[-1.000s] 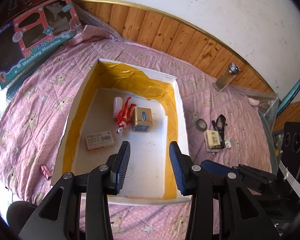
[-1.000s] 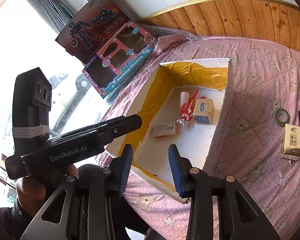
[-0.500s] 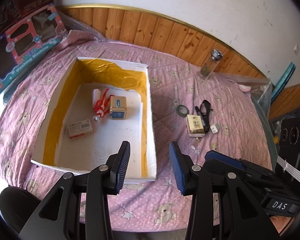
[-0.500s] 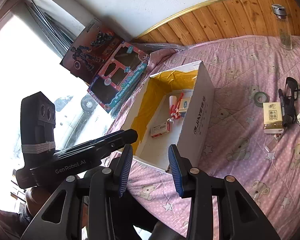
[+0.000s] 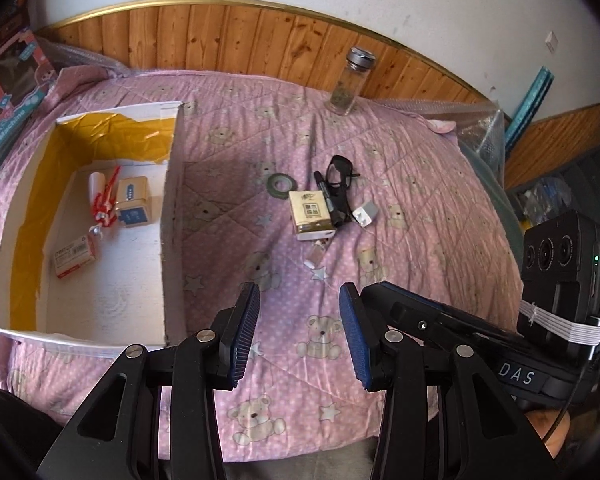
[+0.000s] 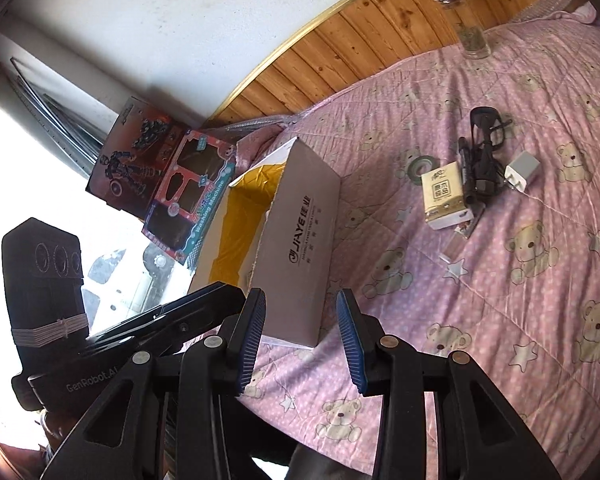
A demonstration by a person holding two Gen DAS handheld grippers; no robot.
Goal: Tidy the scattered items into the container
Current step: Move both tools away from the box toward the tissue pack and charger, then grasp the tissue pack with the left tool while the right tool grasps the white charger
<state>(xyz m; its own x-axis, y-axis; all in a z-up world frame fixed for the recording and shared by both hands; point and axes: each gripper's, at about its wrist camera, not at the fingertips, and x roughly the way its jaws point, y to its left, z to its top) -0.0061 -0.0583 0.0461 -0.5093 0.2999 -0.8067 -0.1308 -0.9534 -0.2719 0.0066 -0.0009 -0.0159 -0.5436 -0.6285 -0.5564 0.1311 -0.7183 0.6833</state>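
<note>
My left gripper [image 5: 299,330] is opening on nothing; my right gripper [image 6: 301,338] stands apart, empty. Only the left view shows inside the box [image 5: 171,216]; the right shows its printed side. Scattered items, tissue pack [image 5: 310,215] included, lie well right of it.

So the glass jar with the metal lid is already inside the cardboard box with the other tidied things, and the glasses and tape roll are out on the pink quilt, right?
Not quite. The glass jar is not in the cardboard box; it stands upright on the pink quilt by the wood-panelled wall, as the left wrist view shows. The glasses and tape roll do lie on the quilt.
</note>
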